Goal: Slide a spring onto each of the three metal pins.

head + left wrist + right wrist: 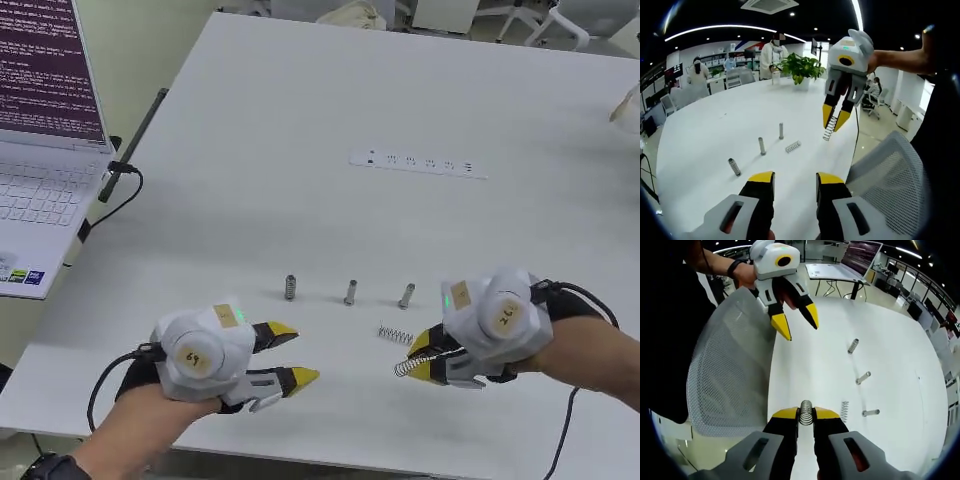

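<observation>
**Two pins bare, one spring held only by its end**

Your right gripper [418,358] was closed on a spring [408,366]. It was lifted clear of the table [300,150], just in front of the row of pins and to its right. In the left gripper view, most of the coil hung free below the yellow tips, so the pinch took only its upper end. Your left gripper [297,352] stood wide open, holding nothing, off to the front left of the row.

The left pin [291,288] already wore a spring. The middle pin [351,292] and right pin [407,296] were bare. A second spring [395,334] lay loose on the table between the right pin and your right gripper.

The main risk was the dangling coil.
- With so much length unsupported, it could sway or bow as you carried it over.
- Its open end could then land on the pin's rim instead of around it.
- Pushing down at that point would likely buckle the coil or flick it out of the jaws.

I could not tell whether the pins were fixed to the table. If they only stood there, a sideways nudge from the spring or a jaw could topple one.

The loose spring lay close to your likely path. A low sweep of the jaws could send it rolling towards the table's edge.
</observation>
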Action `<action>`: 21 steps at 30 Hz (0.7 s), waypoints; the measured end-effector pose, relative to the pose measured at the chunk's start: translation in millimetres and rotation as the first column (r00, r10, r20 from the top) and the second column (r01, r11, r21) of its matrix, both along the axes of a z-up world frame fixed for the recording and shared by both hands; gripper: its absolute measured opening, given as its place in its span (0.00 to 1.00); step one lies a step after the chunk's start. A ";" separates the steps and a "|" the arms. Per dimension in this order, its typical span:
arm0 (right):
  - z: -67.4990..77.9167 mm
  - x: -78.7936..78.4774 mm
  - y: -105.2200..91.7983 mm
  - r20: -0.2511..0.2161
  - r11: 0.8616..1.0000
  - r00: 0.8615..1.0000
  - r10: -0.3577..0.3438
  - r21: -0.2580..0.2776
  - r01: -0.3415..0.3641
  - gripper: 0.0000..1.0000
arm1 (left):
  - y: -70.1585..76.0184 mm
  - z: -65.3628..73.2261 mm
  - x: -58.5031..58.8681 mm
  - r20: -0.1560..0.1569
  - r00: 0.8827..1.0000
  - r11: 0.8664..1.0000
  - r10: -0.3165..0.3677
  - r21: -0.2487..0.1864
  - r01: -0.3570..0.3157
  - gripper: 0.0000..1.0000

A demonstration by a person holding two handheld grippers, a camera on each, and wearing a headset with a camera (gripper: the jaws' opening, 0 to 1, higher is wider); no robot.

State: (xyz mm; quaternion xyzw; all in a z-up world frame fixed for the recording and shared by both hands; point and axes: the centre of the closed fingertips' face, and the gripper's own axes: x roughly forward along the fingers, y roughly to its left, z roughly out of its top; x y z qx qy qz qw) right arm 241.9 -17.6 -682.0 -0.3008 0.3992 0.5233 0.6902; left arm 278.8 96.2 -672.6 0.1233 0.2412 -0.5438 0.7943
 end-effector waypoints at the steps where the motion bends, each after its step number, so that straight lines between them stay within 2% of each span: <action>1: -0.1 0.7 -0.3 0.000 1.000 1.000 -0.002 0.000 0.002 0.08 | 1.2 0.1 0.6 0.000 1.000 1.000 0.004 0.000 -0.004 0.27; 12: -0.1 18.8 -3.4 0.001 1.000 1.000 -0.020 -0.021 0.020 0.08 | 37.3 1.3 13.1 0.005 0.994 0.994 0.112 -0.003 -0.112 0.31; 21: 0.2 30.1 -2.7 0.003 0.999 1.000 -0.022 -0.036 0.022 0.08 | 55.3 3.4 15.8 0.008 0.987 0.987 0.163 -0.001 -0.163 0.34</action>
